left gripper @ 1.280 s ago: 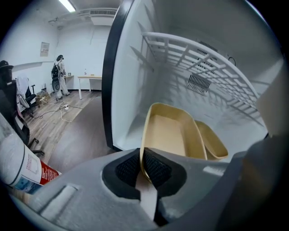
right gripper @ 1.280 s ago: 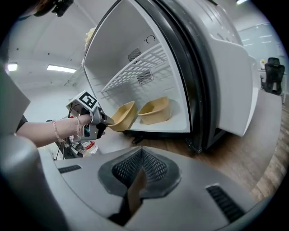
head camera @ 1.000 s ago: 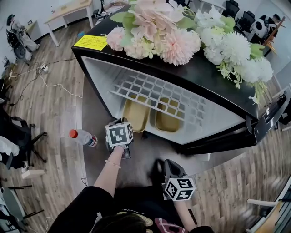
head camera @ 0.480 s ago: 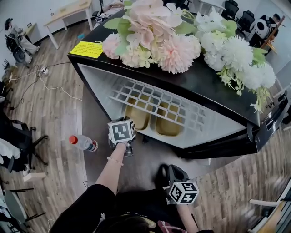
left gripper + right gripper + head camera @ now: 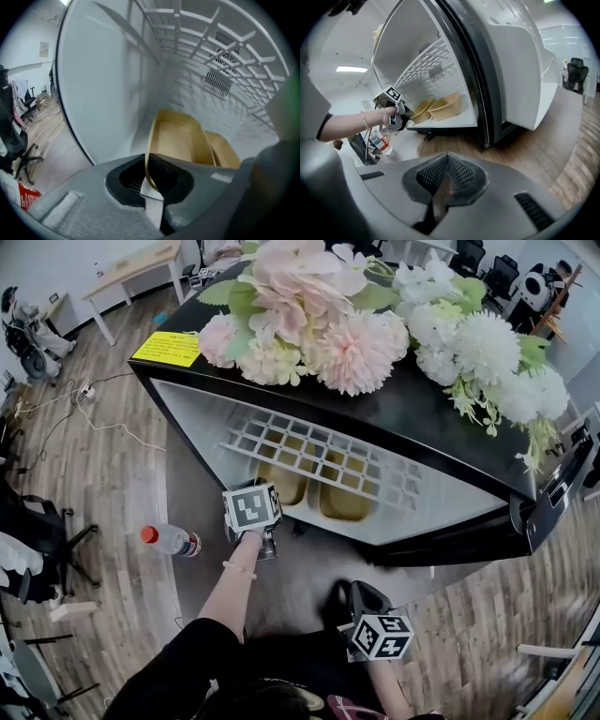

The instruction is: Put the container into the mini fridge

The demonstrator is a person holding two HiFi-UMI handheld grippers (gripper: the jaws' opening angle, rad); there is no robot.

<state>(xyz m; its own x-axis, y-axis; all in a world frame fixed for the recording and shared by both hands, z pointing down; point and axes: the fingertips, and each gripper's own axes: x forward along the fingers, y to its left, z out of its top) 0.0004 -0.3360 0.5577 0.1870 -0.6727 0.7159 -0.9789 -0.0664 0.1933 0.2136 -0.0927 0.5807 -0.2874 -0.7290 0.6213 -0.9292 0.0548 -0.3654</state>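
The mini fridge [image 5: 441, 423] stands open, and two tan containers rest on its white floor under a wire shelf [image 5: 319, 442]. My left gripper [image 5: 149, 180] is shut on the near rim of the left container [image 5: 176, 140], at the front of the fridge floor. In the head view its marker cube [image 5: 251, 507] sits just before that container [image 5: 284, 482]. The second container [image 5: 345, 498] lies beside it on the right, touching or nearly so. My right gripper [image 5: 443, 187] is shut and holds nothing; it hangs low near my lap [image 5: 361, 601], away from the fridge.
Artificial flowers [image 5: 356, 324] and a yellow note [image 5: 169, 348] lie on the black fridge top. The fridge door [image 5: 562, 484] stands swung open at the right. A water bottle [image 5: 169, 540] lies on the floor left of my left arm. Office chairs and cables ring the wooden floor.
My left gripper has edged a little toward the fridge with the container's rim still in it. The right gripper has sunk slightly lower in the head view.
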